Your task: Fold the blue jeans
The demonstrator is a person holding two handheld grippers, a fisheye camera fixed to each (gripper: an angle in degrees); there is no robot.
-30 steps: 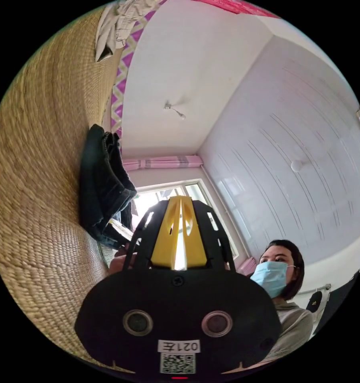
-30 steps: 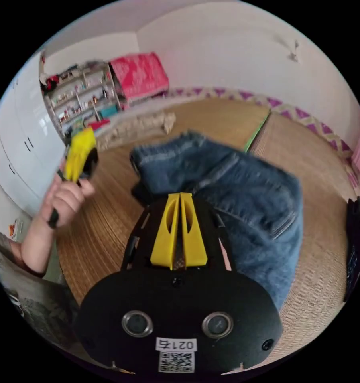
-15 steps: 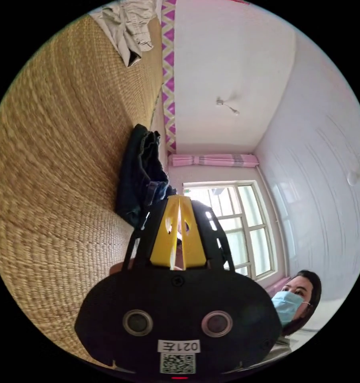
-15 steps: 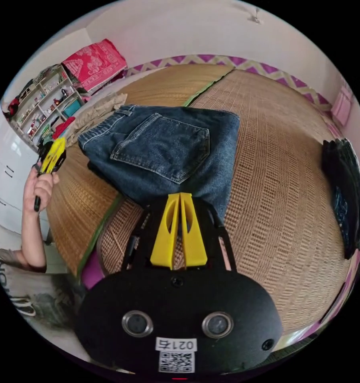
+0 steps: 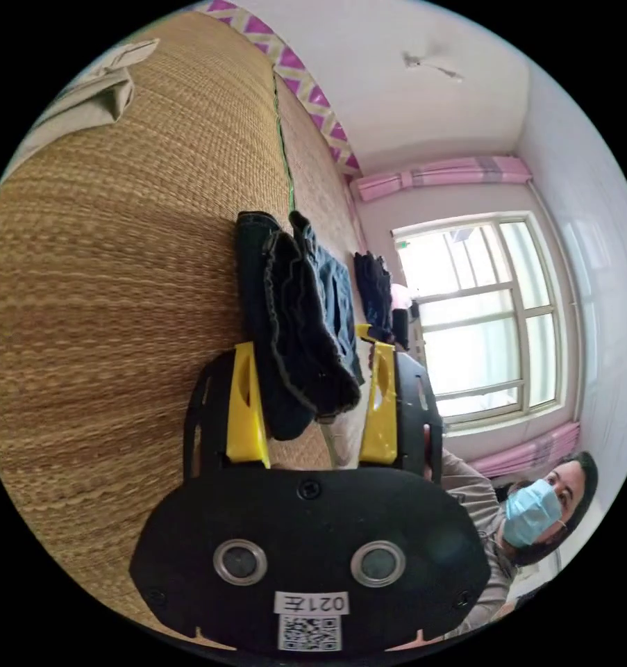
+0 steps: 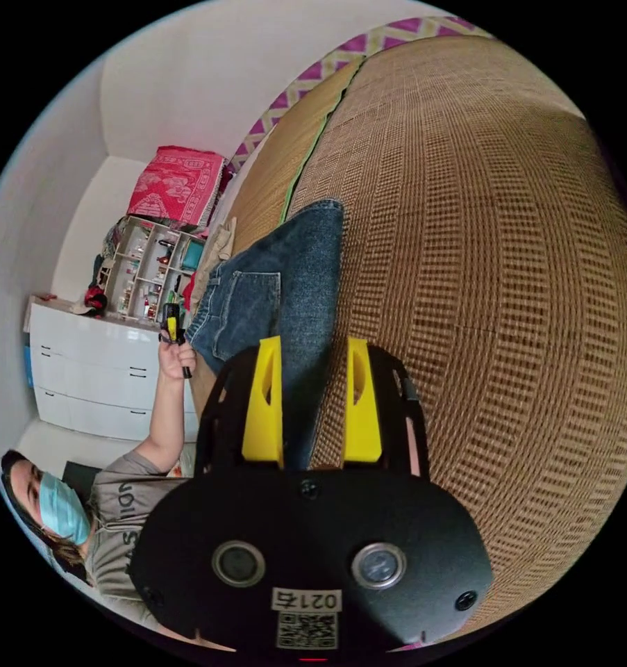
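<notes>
Both claws had swung from shut to wide open. The left claw (image 5: 313, 403) straddled the edge of the folded blue jeans (image 5: 299, 326) without gripping; the right claw (image 6: 312, 399) gaped at the opposite edge, holding nothing. Another fold seemed imminent.

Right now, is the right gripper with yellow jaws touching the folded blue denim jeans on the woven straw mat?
Cannot tell. In the right gripper view, the right gripper is open with the jeans between its jaws, but neither contact nor gap is plain.
</notes>
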